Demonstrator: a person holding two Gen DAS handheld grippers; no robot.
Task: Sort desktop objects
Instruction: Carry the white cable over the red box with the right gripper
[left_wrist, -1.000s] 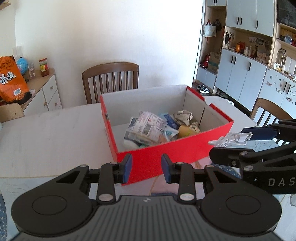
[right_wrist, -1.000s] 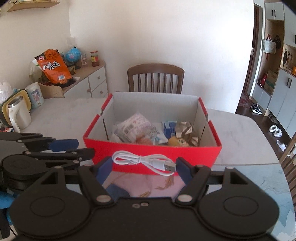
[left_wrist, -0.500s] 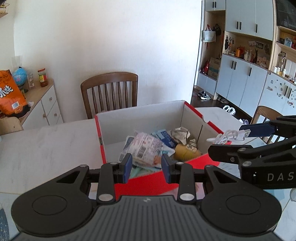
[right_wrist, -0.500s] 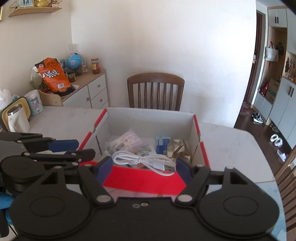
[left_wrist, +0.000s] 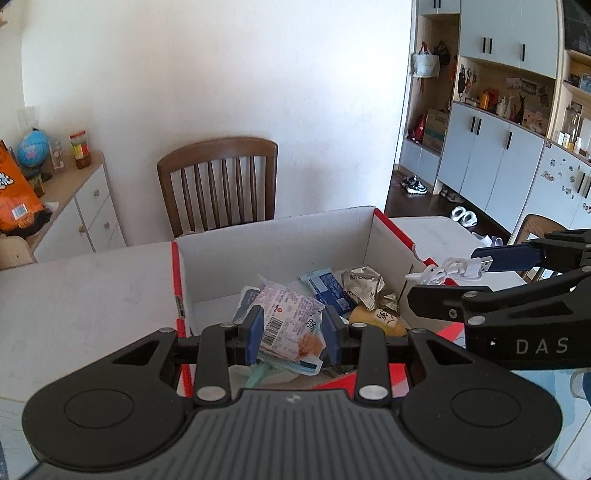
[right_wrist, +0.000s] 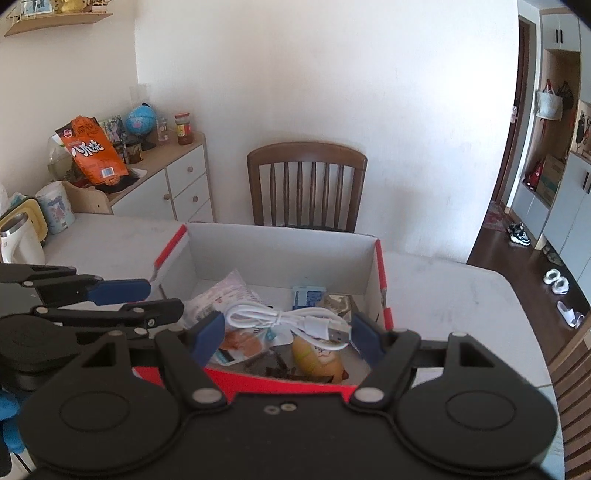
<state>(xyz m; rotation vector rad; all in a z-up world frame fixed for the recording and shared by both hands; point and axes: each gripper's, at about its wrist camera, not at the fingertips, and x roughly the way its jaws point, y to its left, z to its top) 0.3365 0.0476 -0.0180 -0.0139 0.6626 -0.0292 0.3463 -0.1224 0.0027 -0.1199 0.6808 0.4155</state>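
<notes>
Table (right_wrist: 443, 288): near edge is sitting hidden behind both tools. Red box (right_wrist: 380, 273) is standing on it, near wall partly blocked; the packets (left_wrist: 291, 317) inside are overlapping, labels hard to read. Right gripper (right_wrist: 288, 334) is hanging over the box, jaws part-open, clamping a coiled white cable (right_wrist: 291, 321). Left gripper (left_wrist: 293, 334) is sitting at its narrowest, holding nothing.

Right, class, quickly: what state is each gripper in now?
Left gripper: shut as far as it goes, holding nothing.
Right gripper: shut on the coiled white USB cable, above the red box.
</notes>
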